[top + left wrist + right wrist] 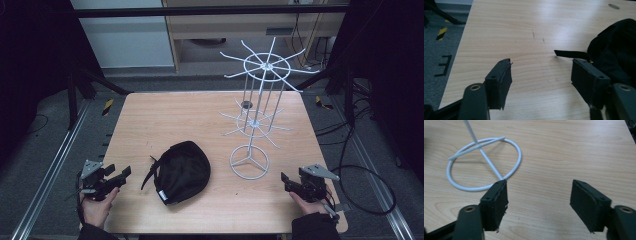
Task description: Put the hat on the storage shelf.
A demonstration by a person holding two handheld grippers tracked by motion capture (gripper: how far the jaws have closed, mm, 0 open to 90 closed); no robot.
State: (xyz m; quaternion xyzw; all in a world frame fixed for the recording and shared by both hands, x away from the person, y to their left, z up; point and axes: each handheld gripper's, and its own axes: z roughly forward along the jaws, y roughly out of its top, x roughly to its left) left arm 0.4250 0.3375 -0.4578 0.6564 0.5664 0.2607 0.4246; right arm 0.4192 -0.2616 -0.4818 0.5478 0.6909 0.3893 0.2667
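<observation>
Both grippers' fingers are gaping wide, holding nothing, while the black cap is lying limp and light, likely best pinched at its strap.

Dim, dark at the edges from above; soft glare across the table close up; slightly blurred throughout; faint shadows beneath the wire stand.

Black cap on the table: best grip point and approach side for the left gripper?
Probably the rear strap of the black cap. It sticks out flat toward the left gripper, thin enough for the open jaws. Come in low from the cap's left; the crown is broad and soft, harder to pinch.
</observation>
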